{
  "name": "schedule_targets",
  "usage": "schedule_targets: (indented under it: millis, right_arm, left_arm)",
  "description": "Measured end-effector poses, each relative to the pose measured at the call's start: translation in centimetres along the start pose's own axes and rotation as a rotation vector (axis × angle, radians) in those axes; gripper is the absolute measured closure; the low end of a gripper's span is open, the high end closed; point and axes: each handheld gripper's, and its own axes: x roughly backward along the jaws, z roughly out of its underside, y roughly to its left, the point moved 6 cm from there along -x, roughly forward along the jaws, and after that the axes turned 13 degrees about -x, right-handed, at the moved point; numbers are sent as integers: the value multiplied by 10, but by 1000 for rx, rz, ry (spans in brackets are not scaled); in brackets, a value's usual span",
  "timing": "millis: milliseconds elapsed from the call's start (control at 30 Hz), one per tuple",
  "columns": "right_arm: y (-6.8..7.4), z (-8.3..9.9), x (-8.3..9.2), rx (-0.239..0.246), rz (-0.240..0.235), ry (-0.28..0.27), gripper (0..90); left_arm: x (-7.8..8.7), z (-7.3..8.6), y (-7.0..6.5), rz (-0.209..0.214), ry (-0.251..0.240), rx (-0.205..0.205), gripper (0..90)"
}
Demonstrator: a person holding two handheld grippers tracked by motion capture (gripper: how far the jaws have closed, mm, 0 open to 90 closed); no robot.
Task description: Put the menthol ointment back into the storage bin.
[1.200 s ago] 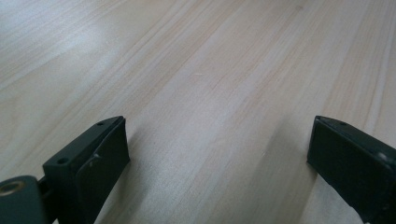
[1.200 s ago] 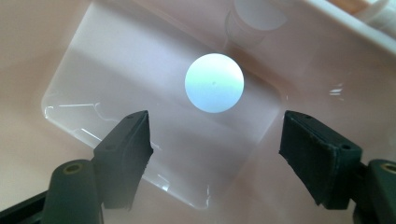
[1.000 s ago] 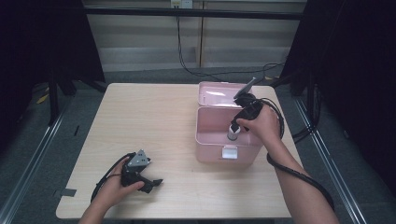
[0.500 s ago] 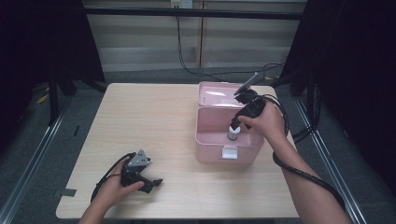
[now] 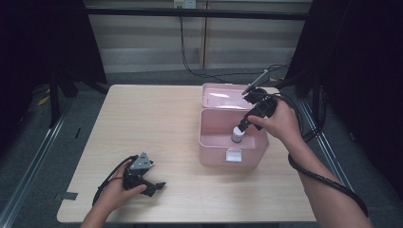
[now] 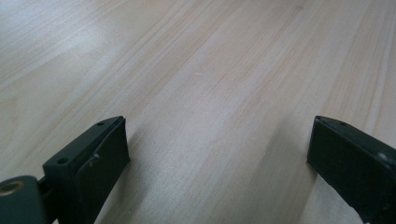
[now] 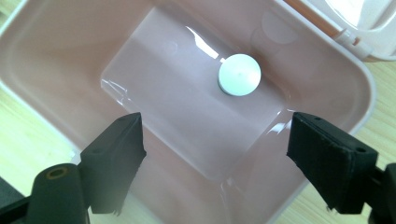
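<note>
So your bottle (image 7: pixel 239 74) stands inside the box (image 5: pixel 209 137), your right gripper (image 7: pixel 215 158) has just spread its jaws off it, the left gripper (image 5: pixel 142 178) rests spread on the counter (image 5: pixel 157 118), and likely only closing the lid (image 5: pixel 223 95) remains.

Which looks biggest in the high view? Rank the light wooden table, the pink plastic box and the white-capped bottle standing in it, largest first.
1. Light wooden table.
2. Pink plastic box, with its lid open behind.
3. White-capped bottle, far smaller, standing inside the box under the open right gripper.

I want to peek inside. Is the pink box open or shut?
Open. The pink box has its lid flipped back, and a white-capped bottle stands inside.
</note>
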Motion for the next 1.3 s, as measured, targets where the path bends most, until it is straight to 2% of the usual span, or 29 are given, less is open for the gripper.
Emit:
schedule_targets:
  millis: [233,300,733,1300]
  right_arm:
    - [-5,7,11,10,-15,7,166]
    - [-7,9,13,26,-20,0,163]
    - [-17,20,35,50,-16,-17,161]
    - [-22,42,42,93,-14,-1,162]
  left_arm:
    - [0,0,0,0,0,0,49]
    - [0,0,0,0,0,0,48]
    - [0,0,0,0,0,0,49]
    - [0,0,0,-1,0,-1,48]
